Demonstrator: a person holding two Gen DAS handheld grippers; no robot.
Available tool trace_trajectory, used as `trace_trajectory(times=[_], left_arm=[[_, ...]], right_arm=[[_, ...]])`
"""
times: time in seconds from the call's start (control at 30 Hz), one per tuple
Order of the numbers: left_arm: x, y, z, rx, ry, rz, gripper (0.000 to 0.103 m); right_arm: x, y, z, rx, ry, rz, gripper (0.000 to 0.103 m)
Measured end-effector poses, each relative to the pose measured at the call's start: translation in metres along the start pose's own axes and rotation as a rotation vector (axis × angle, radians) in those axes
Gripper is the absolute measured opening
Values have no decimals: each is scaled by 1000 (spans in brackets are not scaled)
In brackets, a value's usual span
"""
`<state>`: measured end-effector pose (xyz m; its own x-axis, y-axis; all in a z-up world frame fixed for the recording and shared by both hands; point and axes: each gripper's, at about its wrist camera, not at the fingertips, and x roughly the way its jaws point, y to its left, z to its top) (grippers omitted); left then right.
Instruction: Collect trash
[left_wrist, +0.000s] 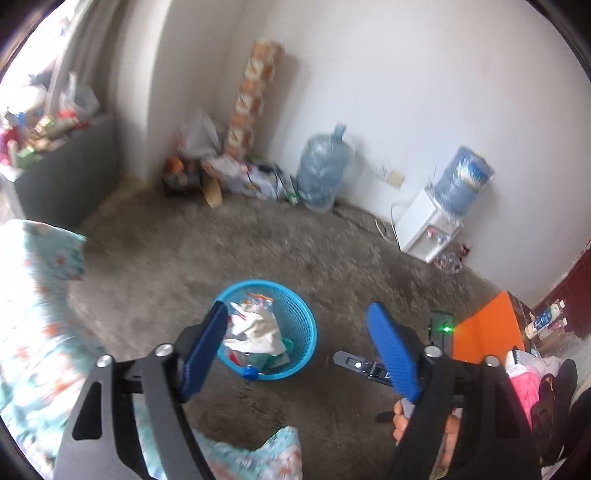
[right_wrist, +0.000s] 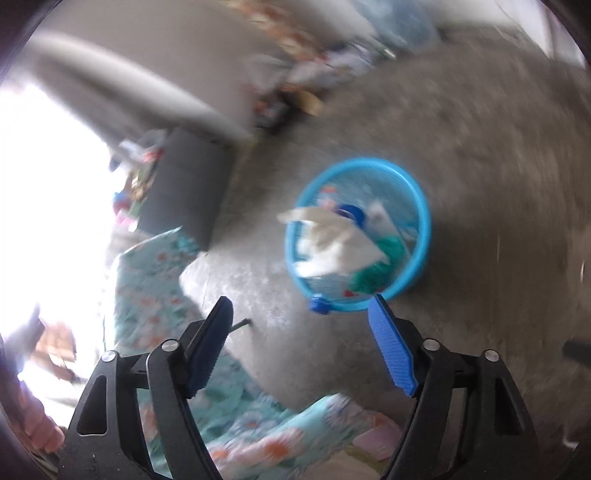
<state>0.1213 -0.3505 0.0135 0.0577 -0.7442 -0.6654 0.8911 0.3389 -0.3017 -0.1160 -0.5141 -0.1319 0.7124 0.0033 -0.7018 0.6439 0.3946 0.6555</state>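
Two fisheye views look down along hand-held grippers at a grey concrete floor.

In the left wrist view, the left gripper (left_wrist: 299, 350) fills the bottom of the frame. Its blue-padded jaws stand wide apart and hold nothing; only floor and basket show in the gap between them. Just beyond the left pad, at lower centre, sits a round blue mesh waste basket (left_wrist: 306, 314). It holds crumpled white paper (left_wrist: 255, 328), coloured wrappers and a bottle with a blue cap (left_wrist: 250, 373) leaning at its near rim. To the lower right, part of the other gripper and a person's hand (left_wrist: 400, 421) appear behind the right pad. Along the white wall at the top stand a large water jug (left_wrist: 321, 166) and a white water dispenser (left_wrist: 428, 225). Floral bedding (left_wrist: 40, 295) lies at the left edge.

In the right wrist view, which is blurred, the right gripper (right_wrist: 301, 343) sits at the bottom. Its jaws are also spread wide and empty, touching nothing. The same waste basket (right_wrist: 421, 206) lies at centre right, just above the right pad, with the white paper (right_wrist: 332, 240) draped over its left rim, something green (right_wrist: 376, 266) beside it and the blue cap (right_wrist: 319, 304) at its near rim. Floral bedding (right_wrist: 155, 280) runs along the lower left.
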Motion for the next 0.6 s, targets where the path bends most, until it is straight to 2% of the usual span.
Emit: trace_trajectory(times=[0.2, 0.43, 0.6], left_arm=[[-105, -2, -40, -35, -138, 150, 97], [-195, 5, -98, -167, -265, 333, 97], [-244, 3, -140, -227, -333, 520, 97]], right_arm=[[-46, 88, -40, -307, -53, 8, 84], [-90, 172, -97, -606, -131, 42, 95], [-114, 216, -137, -752, -169, 87, 95]])
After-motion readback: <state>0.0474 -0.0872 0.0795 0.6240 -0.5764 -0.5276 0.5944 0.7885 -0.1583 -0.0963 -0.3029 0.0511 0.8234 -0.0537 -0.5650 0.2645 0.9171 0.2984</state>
